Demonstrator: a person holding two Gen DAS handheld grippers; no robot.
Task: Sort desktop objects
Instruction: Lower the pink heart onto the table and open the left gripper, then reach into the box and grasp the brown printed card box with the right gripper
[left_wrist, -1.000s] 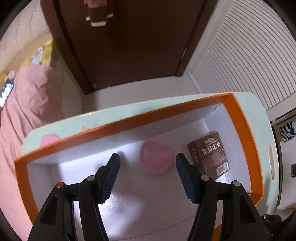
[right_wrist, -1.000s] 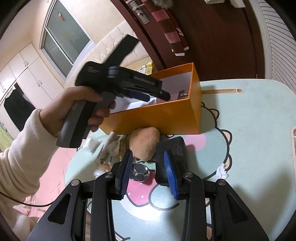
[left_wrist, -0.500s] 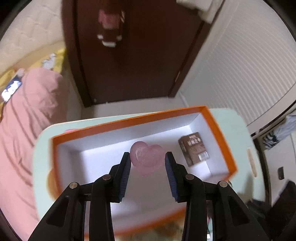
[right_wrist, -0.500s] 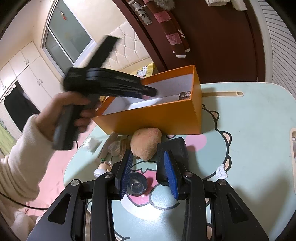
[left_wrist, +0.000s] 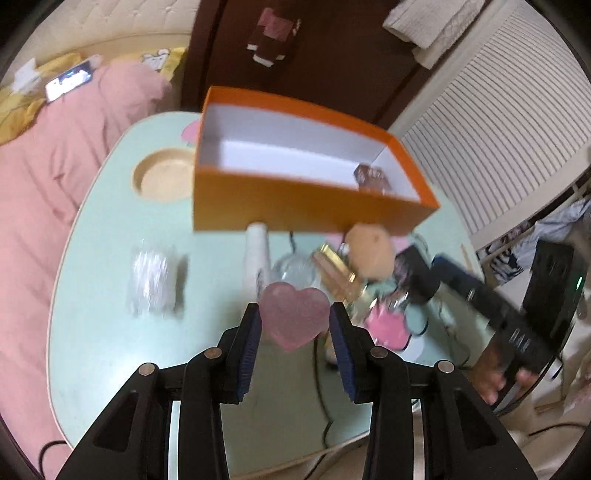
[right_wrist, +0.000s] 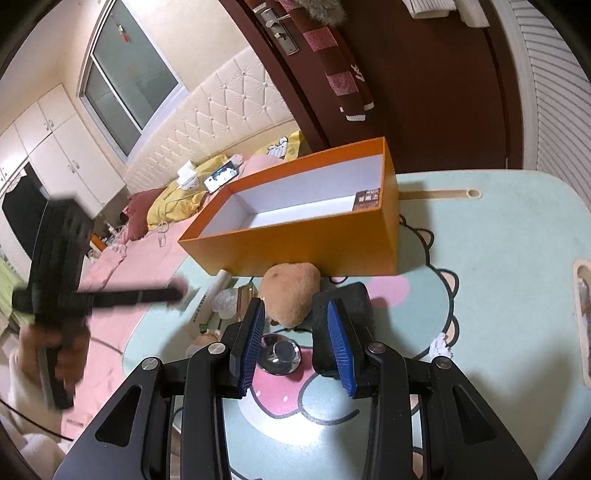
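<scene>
My left gripper (left_wrist: 294, 325) is shut on a pink heart-shaped object (left_wrist: 294, 318) and holds it above the mint table (left_wrist: 110, 332), well in front of the orange box (left_wrist: 295, 201). The box holds a brown card pack (left_wrist: 371, 177). My right gripper (right_wrist: 295, 332) is open and empty, low over the table, with a tan plush (right_wrist: 291, 291) and a round metal piece (right_wrist: 279, 352) between its fingers' line and a black block (right_wrist: 347, 299) just behind the right finger. The left gripper also shows blurred at the left of the right wrist view (right_wrist: 110, 295).
Loose items lie in front of the box: a white tube (left_wrist: 256, 254), a clear plastic wrap (left_wrist: 151, 280), a glass ball (left_wrist: 295, 269), a gold box (left_wrist: 336, 269). A round wooden recess (left_wrist: 162, 179) sits at the table's left. A pink bed (left_wrist: 33, 177) lies beyond the left edge.
My left gripper closed on the pink heart inside the box, lifted it out and drew back toward the near side of the table. The right gripper stayed nearly still.
</scene>
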